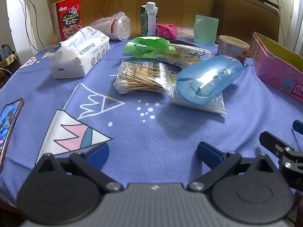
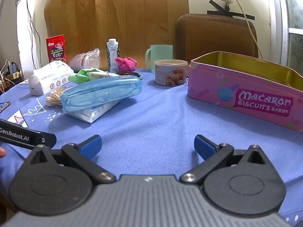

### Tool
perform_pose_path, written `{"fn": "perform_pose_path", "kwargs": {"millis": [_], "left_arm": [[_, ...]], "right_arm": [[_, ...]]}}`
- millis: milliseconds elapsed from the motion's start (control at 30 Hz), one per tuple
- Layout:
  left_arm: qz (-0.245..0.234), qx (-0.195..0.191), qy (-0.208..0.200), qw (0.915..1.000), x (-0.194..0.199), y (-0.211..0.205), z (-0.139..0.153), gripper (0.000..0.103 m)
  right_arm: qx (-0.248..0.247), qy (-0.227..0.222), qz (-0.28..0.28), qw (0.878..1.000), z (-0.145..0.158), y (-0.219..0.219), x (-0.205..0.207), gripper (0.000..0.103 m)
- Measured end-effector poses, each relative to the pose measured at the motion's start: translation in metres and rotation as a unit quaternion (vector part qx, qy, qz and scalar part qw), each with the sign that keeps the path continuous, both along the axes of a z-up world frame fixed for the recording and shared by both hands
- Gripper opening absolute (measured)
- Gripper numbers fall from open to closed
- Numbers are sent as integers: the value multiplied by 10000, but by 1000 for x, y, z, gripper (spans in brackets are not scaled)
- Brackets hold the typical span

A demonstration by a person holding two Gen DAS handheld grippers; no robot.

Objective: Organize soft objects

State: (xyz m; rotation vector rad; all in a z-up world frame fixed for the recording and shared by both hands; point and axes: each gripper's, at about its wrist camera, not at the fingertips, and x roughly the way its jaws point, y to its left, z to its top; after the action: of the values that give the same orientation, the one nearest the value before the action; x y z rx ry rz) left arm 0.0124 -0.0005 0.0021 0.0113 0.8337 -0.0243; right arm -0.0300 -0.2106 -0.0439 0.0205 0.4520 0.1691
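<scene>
My left gripper [image 1: 153, 152] is open and empty above the blue tablecloth near the front edge. My right gripper [image 2: 147, 146] is open and empty too, just right of it. Soft things lie further back: a white tissue pack [image 1: 80, 54], also in the right wrist view [image 2: 49, 77], a green bag [image 1: 145, 46], a pink cloth [image 1: 166, 30] [image 2: 126, 63], a cotton swab pack [image 1: 143, 77], and a flat white pack [image 1: 200, 102] under a blue plastic case [image 1: 208, 77] [image 2: 102, 93]. An open pink biscuit tin [image 2: 246, 92] stands at the right.
A phone [image 1: 9, 124] lies at the left edge. At the back stand a red snack box [image 1: 68, 17], a tipped clear jar [image 1: 113, 26], a carton [image 1: 149, 19], a green mug [image 1: 205, 29] and a snack tub [image 1: 233, 47]. A brown chair back [image 2: 215, 36] is behind.
</scene>
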Motion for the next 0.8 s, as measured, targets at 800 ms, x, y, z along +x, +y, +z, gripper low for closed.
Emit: {"fn": "perform_pose_path", "kwargs": {"millis": [800], "left_arm": [[0,0,5,10000,-1,-1,0,103]], "right_arm": [[-119,226,-19,9997,-5,5,4,103]]}}
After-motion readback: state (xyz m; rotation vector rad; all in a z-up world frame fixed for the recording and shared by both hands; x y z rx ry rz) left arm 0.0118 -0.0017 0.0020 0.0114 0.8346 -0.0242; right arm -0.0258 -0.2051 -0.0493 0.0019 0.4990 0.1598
